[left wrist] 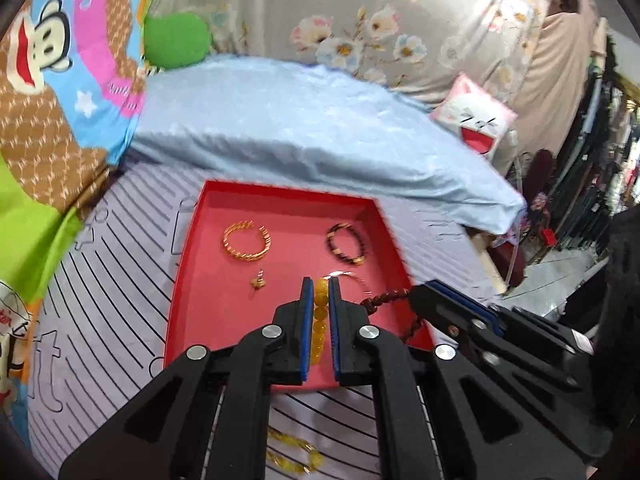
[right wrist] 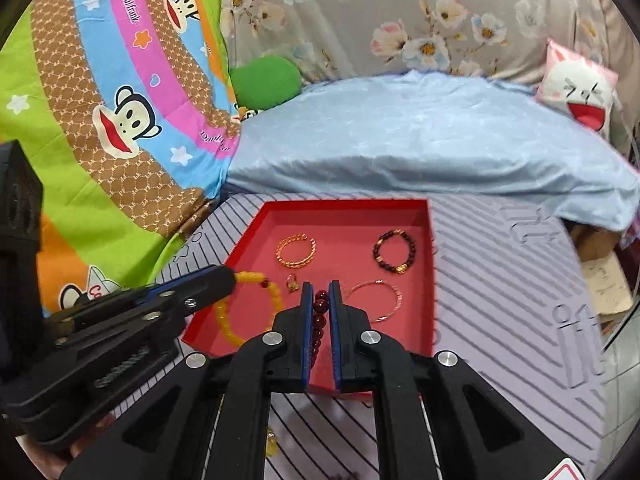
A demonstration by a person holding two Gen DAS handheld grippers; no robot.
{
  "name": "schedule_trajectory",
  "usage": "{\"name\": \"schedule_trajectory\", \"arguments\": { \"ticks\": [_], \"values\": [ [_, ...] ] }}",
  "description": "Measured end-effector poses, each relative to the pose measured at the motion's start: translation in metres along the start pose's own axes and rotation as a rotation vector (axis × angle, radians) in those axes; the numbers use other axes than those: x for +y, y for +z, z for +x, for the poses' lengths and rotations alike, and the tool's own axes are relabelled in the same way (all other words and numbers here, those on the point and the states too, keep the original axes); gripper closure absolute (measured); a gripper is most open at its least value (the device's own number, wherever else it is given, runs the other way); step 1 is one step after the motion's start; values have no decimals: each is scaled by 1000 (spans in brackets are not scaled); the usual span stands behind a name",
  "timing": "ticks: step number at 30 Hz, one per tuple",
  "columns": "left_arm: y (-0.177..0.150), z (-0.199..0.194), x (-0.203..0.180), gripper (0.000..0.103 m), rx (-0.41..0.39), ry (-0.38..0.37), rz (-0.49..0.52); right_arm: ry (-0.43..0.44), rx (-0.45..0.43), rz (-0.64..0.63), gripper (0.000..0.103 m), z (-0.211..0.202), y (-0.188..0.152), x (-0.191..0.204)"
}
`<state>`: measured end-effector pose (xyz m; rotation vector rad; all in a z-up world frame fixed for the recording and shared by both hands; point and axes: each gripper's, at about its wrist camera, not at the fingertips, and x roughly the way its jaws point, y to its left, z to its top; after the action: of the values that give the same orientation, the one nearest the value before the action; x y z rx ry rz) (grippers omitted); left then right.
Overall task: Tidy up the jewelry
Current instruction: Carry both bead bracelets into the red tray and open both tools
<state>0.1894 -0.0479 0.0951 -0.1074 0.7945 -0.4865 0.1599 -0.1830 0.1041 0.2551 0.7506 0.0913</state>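
Left wrist view: the left gripper (left wrist: 320, 284) sits low in the centre of the frame, its jaws clenched on a yellow bead bracelet (left wrist: 320, 304), the beads stacked in a column between the blue pads (left wrist: 306, 320). Gripping across the strand like this lets the rest of the loop hang free below, presumably so it can be lowered flat. At right of the same frame the right gripper (left wrist: 420, 292) comes in from the side, holding a dark red bead bracelet (left wrist: 384, 295) whose beads trail off its tip over the near right corner of the red tray (left wrist: 192, 280). The tray lies on a striped sheet, centre frame, and already carries a gold spiral bangle (left wrist: 247, 241) upper left, a dark bead bracelet with a gold charm (left wrist: 347, 243) upper right, a small gold ring (left wrist: 257, 282) near the middle and a thin pink bangle (left wrist: 356, 278) just right of the left fingertips. Pieces lie well apart, which reads as deliberate spacing to keep them from tangling. In the right wrist view the right jaws are shut on the red beads (right wrist: 320, 312), centre bottom, while the yellow loop (right wrist: 248, 304) dangles from the left gripper (right wrist: 224, 276) over the tray's lower left. Judgement: both bracelets are being carried to the open near half of the tray. More yellow beads (left wrist: 296, 456) lie on the sheet at bottom centre, outside the tray, still to collect.
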Motion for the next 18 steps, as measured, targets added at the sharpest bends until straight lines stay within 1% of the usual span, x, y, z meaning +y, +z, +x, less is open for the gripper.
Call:
{"name": "schedule_trajectory", "arguments": {
  "ticks": [1,2,4,5,8,10,11,15,18],
  "values": [
    [-1,9,3,96,14,-1,-5,9,15,12,95,8,-2,-2],
    [-3,20,8,96,32,18,-11,8,38,25,95,20,-5,-6],
    [-10,36,16,96,65,28,-19,1,69,35,95,35,-11,-9],
    [-15,45,21,96,82,46,-26,-10,92,39,95,45,-16,-13],
    [-24,57,30,96,108,73,-27,-46,124,39,95,58,-27,-21],
    [-28,60,34,96,112,101,-18,-76,134,37,95,62,-31,-27],
    [-31,62,36,96,112,126,-9,-86,138,40,95,63,-32,-30],
    [-33,66,42,96,121,149,-9,-120,139,25,95,66,-36,-36],
    [-34,65,42,95,110,184,6,-150,124,-8,94,64,-37,-33]
  ]
}}
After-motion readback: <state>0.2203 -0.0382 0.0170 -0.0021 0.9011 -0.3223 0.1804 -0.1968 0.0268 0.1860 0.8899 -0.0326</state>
